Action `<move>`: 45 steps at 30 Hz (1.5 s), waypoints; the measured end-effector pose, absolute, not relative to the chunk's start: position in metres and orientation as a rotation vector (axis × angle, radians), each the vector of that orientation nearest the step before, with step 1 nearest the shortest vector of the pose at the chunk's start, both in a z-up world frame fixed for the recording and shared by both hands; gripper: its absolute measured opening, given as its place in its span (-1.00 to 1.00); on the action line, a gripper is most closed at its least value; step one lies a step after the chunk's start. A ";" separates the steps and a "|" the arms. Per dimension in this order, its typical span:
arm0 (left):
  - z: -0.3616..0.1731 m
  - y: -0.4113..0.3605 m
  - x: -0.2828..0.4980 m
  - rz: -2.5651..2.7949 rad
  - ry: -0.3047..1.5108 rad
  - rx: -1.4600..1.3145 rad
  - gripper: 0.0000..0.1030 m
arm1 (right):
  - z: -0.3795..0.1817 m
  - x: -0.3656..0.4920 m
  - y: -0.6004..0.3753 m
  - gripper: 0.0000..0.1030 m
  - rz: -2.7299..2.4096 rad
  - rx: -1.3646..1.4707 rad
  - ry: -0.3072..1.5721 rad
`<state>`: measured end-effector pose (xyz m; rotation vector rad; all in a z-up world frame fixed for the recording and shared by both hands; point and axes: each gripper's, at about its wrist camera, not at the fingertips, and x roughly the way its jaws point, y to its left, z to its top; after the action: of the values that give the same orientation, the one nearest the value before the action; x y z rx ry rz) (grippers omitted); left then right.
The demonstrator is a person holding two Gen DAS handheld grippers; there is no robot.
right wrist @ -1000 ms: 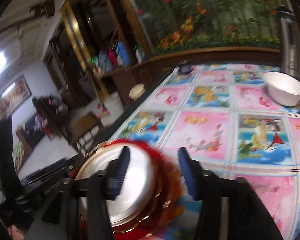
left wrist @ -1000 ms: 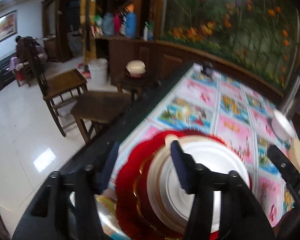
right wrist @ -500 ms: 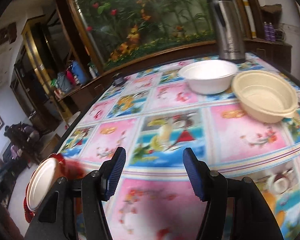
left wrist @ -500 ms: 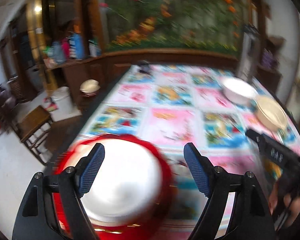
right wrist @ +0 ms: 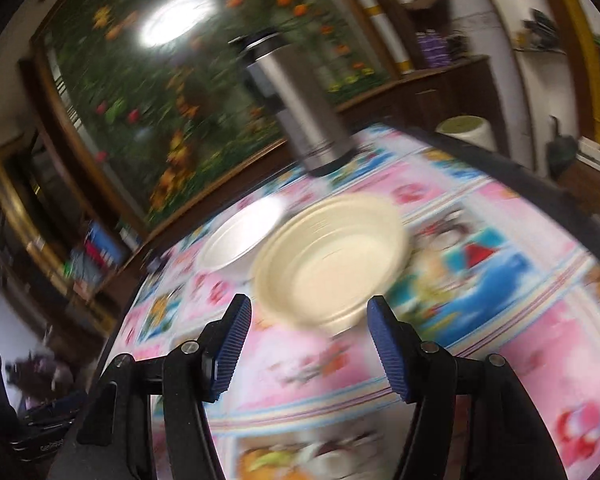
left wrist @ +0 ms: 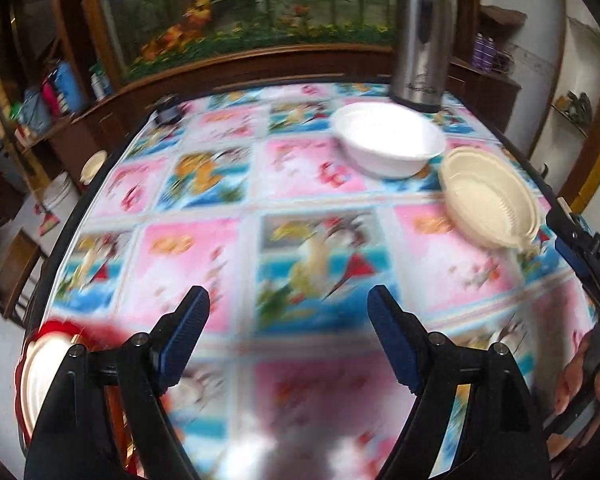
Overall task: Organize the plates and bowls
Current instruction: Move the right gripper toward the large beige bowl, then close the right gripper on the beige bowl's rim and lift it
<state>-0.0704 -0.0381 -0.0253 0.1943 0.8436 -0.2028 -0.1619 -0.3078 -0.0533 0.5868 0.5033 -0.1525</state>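
Left gripper (left wrist: pixel 288 320) has swung right off the plate stack (left wrist: pixel 40 364); stack now sits at the lower-left frame edge, on the tablecloth (left wrist: pixel 204 264) near the table's edge. Fingers spread, nothing between them. Right gripper (right wrist: pixel 306 336) has closed in on the cream bowl (right wrist: pixel 332 264), now just ahead of its spread, empty fingers. White bowl (right wrist: pixel 240 236) sits beside and behind the cream one; steel flask (right wrist: pixel 300 108) further back. Both views motion-blurred.
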 end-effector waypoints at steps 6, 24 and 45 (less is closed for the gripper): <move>-0.018 -0.102 -0.034 -0.197 0.830 0.238 0.58 | -0.059 -0.156 -0.361 0.23 -0.222 0.665 0.498; -0.047 -0.182 0.013 -0.202 0.950 0.247 0.58 | -0.081 -0.114 -0.386 0.19 -0.178 0.790 0.576; -0.062 -0.196 0.007 -0.324 0.974 0.193 -0.77 | -0.090 -0.099 -0.368 -0.71 -0.148 0.727 0.662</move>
<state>0.0071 -0.1962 -0.0623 0.1930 0.9742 -0.3238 -0.0992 -0.3684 -0.0898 0.7272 0.6623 -0.1478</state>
